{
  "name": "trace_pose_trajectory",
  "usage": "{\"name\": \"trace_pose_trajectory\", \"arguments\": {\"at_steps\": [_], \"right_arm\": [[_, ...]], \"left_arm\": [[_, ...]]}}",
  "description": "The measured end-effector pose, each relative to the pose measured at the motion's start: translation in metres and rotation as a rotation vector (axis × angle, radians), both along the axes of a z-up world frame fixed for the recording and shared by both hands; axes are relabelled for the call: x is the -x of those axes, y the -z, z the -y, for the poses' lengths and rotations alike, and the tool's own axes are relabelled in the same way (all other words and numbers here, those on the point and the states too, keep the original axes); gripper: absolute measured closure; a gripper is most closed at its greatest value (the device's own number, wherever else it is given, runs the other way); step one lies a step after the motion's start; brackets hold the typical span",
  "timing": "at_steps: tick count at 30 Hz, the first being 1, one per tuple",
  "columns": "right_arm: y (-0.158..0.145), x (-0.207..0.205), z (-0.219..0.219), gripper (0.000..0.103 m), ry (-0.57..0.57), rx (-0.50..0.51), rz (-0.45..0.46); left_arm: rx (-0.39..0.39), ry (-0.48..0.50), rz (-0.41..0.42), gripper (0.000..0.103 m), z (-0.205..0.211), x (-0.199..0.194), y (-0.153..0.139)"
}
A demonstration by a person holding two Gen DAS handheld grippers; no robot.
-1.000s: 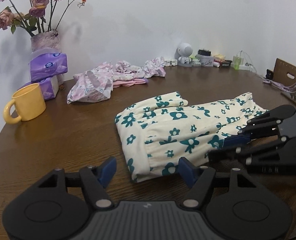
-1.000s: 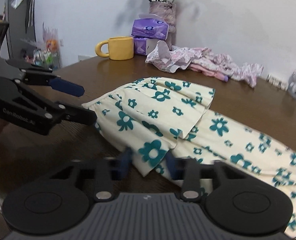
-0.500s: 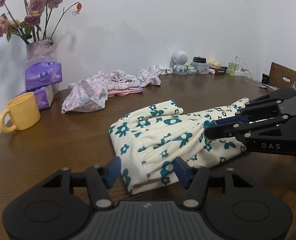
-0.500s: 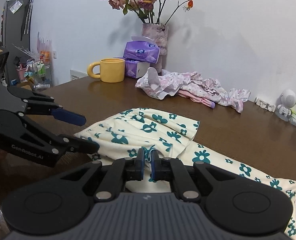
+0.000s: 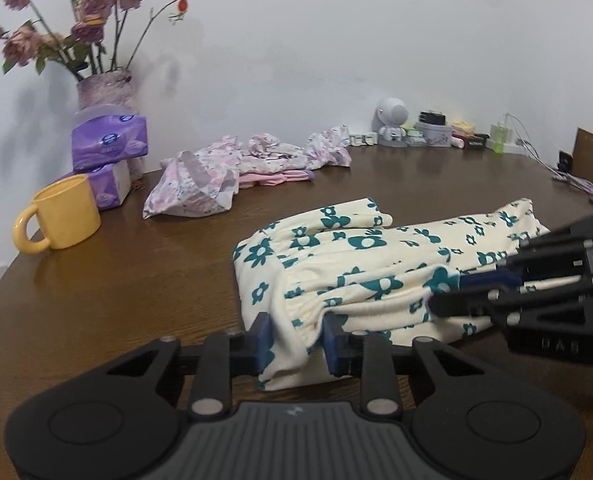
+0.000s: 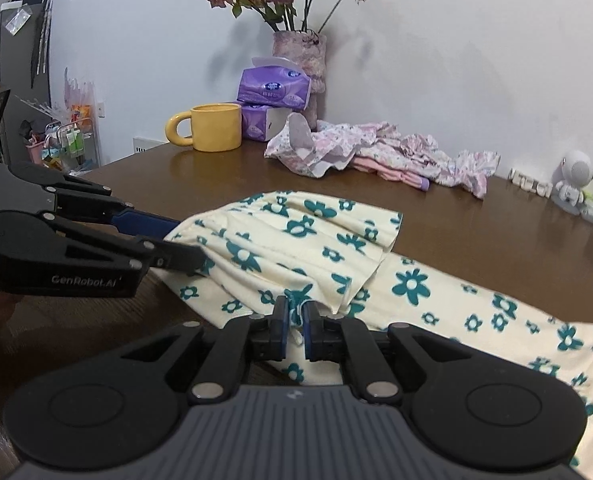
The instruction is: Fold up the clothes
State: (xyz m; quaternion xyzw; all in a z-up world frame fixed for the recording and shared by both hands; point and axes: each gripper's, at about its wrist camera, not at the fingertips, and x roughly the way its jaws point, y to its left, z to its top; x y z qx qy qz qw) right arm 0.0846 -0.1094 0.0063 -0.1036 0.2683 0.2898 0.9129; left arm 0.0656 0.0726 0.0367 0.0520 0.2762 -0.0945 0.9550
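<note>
**Both grippers take the near edge of the floral garment**

The cream garment with teal flowers (image 5: 376, 264) lies partly folded across the near half of the brown desk (image 5: 136, 280), its long part trailing off to the right. The left gripper (image 5: 296, 340) sits at the near left corner, where the gathered band bunches; its jaws have just been closing and now pinch that corner of cloth between the blue pads. The right gripper (image 6: 294, 326) is further right along the same near edge, jaws nearly shut on a thin fold of the fabric.

Holding two points along one edge seems meant to keep that edge taut and straight, so the cloth can be lifted and laid over itself without sagging in the middle. Both grippers tilt downward toward the desk, which suits picking a thin layer off a flat surface.

A crumpled pink garment (image 5: 232, 172) waits at the far side, probably next in line. The yellow mug (image 5: 64, 212), tissue packs (image 5: 110, 144) and vase of flowers (image 5: 104, 92) stand far left, well apart from the folding area.
</note>
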Motion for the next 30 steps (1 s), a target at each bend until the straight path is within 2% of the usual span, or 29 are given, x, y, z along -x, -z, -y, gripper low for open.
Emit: {"name": "trace_pose_trajectory", "arguments": {"at_steps": [1,4,6,8,11,15,19,20,21,23,25,30], "right_arm": [[0.002,0.000,0.000,0.093,0.000,0.003,-0.006],[0.002,0.006,0.002,0.081,-0.001,0.013,0.003],[-0.004,0.015,0.004,0.067,-0.002,0.031,0.047],[-0.009,0.021,0.001,0.059,-0.014,0.065,0.098],[-0.013,0.025,-0.007,0.055,-0.047,0.110,0.144],[-0.006,0.017,-0.024,0.055,-0.092,0.168,0.147],[0.005,0.009,-0.035,0.055,-0.084,0.241,0.156],[0.007,0.007,-0.036,0.061,-0.079,0.253,0.152],[0.008,0.006,-0.036,0.074,-0.075,0.257,0.145],[0.008,0.004,-0.032,0.088,-0.062,0.244,0.126],[0.006,0.003,-0.028,0.092,-0.056,0.232,0.119],[0.008,0.007,-0.028,0.093,-0.063,0.250,0.143]], "left_arm": [[0.000,-0.006,0.003,0.077,0.001,0.000,0.000],[0.005,-0.015,0.007,0.077,0.001,0.000,0.000],[0.012,-0.017,0.007,0.077,0.001,0.000,0.000],[0.019,-0.017,0.006,0.077,0.000,0.000,0.000],[0.024,-0.019,0.008,0.077,-0.001,0.000,0.001],[0.031,-0.021,0.010,0.077,-0.002,0.000,0.001],[0.033,-0.021,0.012,0.077,-0.002,0.000,0.002],[0.034,-0.020,0.012,0.077,-0.002,0.001,0.002],[0.035,-0.021,0.010,0.077,-0.002,0.001,0.003],[0.042,-0.022,0.006,0.076,-0.003,0.001,0.003],[0.050,-0.026,0.004,0.075,-0.004,0.002,0.002],[0.062,-0.030,0.006,0.073,-0.006,0.015,-0.001]]}}
